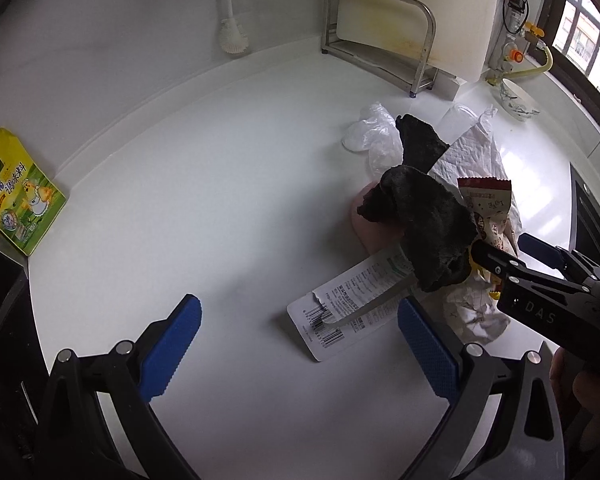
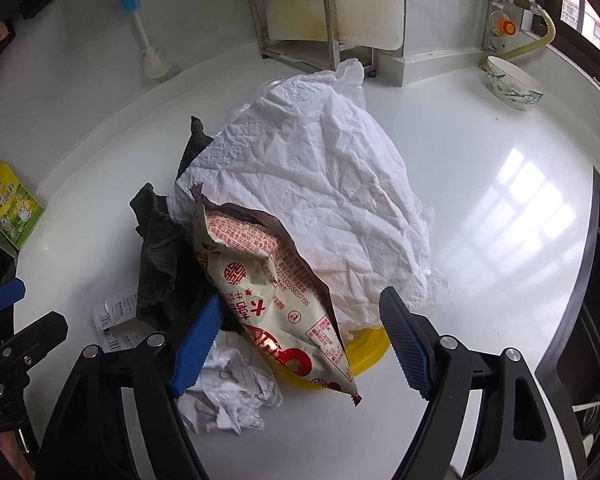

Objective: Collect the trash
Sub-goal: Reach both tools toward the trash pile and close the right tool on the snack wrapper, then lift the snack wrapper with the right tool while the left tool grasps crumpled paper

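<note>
A pile of trash sits on the white counter (image 2: pixel 500 152), in the middle of the right wrist picture. On top is a big crumpled white paper towel (image 2: pixel 324 184). A torn red and white snack wrapper (image 2: pixel 276 304) leans on it, and a dark cloth (image 2: pixel 160 264) lies to its left. A yellow lid (image 2: pixel 370 350) peeks out below, near a crumpled paper ball (image 2: pixel 232 396). A white barcode label (image 1: pixel 352 304) lies flat beside the pile.

The right gripper (image 2: pixel 300 344) is spread wide around the wrapper, maybe not touching it. The left gripper (image 1: pixel 300 344) is spread wide too, with nothing in it.

A yellow-green packet (image 1: pixel 16 196) sits at the left edge. A bowl (image 2: pixel 512 84) sits at the upper right.
</note>
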### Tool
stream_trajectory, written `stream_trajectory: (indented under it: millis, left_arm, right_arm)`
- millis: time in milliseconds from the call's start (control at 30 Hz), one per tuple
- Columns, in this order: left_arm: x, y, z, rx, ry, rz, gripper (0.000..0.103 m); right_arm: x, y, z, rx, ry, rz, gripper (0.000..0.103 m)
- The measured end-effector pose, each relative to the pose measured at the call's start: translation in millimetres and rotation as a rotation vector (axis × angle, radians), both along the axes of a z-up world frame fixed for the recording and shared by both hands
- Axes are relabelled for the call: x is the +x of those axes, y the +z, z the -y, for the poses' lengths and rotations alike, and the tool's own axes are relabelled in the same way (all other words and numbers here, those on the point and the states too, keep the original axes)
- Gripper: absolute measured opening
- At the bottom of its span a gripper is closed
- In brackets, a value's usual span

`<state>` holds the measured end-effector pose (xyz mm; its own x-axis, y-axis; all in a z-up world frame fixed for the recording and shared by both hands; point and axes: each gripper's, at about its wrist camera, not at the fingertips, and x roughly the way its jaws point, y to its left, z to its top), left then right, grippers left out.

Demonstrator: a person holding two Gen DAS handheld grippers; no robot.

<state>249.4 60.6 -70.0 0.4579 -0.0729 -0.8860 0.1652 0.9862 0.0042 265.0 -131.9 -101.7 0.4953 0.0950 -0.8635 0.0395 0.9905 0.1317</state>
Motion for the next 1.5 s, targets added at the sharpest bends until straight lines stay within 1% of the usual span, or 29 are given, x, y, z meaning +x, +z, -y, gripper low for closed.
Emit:
stream_trajectory:
  millis: [133, 167, 233, 267, 333, 500, 633, 767, 900, 1133, 1333, 1400, 1500]
  left_arm:
    - [1, -2, 4, -0.005, -0.006, -0.007, 0.097]
    - [1, -3, 5, -0.005, -0.007, -0.009, 0.097]
    - [2, -5, 6, -0.008, -0.010, -0.011, 0.097]
    - [3, -5, 7, -0.009, -0.011, -0.008, 0.097]
    - [4, -6, 10, -0.014, -0.016, -0.009, 0.097]
    - [9, -10, 17, -0.020, -0.032, -0.015, 0.097]
    - [5, -12, 17, -0.022, -0.048, -0.017, 0.097]
    - [-8, -9, 22, -0.040, -0.070, -0.016, 0.097]
    - [-24, -8, 33, -0.038, -0.092, -0.003, 0.097]
    - [-50, -10, 60, -0.041, -0.117, -0.009, 0.097]
    - [-62, -24, 85, -0.047, -0.128, -0.018, 0.097]
    - [-61, -30, 95, -0.022, -0.121, -0.006, 0.097]
    - [-55, -43, 104, 0.009, -0.098, -0.008, 0.097]
  right_arm:
    - [0, 1, -1, 0.017, 0.017, 0.004, 0.055]
    - [-1, 1, -1, 0.025, 0.022, 0.000, 0.053]
    - [-2, 1, 0, 0.038, 0.029, -0.004, 0.044]
    - [-4, 2, 0, 0.043, 0.030, 0.001, 0.043]
    - [-8, 6, 0, 0.052, 0.034, 0.019, 0.036]
    - [-18, 17, 4, 0.070, 0.031, 0.054, 0.034]
    - [-30, 27, 14, 0.100, -0.008, 0.084, 0.033]
    - [-46, 34, 31, 0.120, -0.064, 0.102, 0.033]
    - [-67, 39, 45, 0.127, -0.118, 0.111, 0.033]
    - [-103, 37, 67, 0.128, -0.175, 0.096, 0.033]
    - [-136, 34, 92, 0.128, -0.236, 0.095, 0.033]
    - [-147, 32, 99, 0.132, -0.252, 0.093, 0.033]
    - [-160, 31, 108, 0.136, -0.271, 0.094, 0.033]
